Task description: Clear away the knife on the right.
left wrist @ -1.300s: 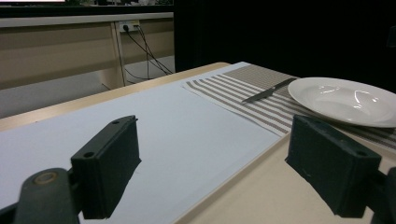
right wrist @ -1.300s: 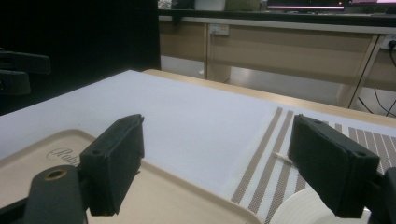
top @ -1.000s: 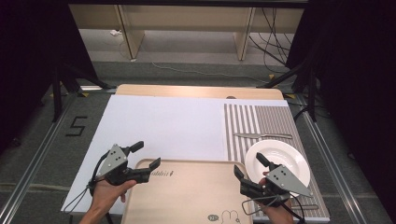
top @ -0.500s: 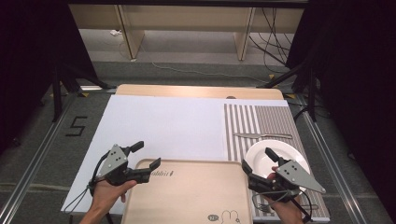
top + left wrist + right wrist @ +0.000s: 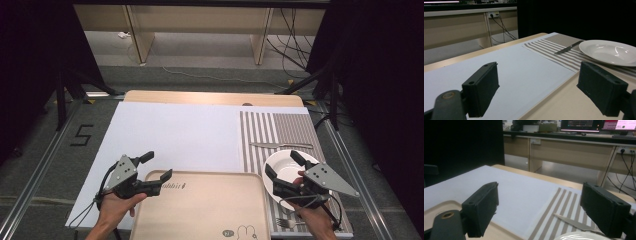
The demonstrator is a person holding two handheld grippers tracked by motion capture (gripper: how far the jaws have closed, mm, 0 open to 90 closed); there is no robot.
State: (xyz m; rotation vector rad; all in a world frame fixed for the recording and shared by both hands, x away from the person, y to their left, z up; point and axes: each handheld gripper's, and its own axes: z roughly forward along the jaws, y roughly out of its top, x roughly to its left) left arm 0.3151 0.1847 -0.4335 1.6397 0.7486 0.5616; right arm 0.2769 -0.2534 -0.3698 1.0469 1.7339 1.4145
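Tray (image 5: 200,210), bottom centre of high view: rabbit print near lower right corner, small lettering at top rim illegible. Left gripper (image 5: 159,172) released, jaws straddling tray's upper-left corner. Right gripper (image 5: 286,169) released over plate (image 5: 285,172). Floor marking "5" (image 5: 82,135) at left. White sheet (image 5: 175,135) above tray is bare.

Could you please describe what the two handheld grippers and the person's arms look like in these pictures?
Both the left gripper and the right gripper are black, each with two blocky, flat-faced jaws bearing small round screw holes. Each carries a grey three-cornered plate dotted with dark fasteners on top, and a thin black cable loops from its rear. The forearms and hands are bare; no sleeves or gloves are visible.
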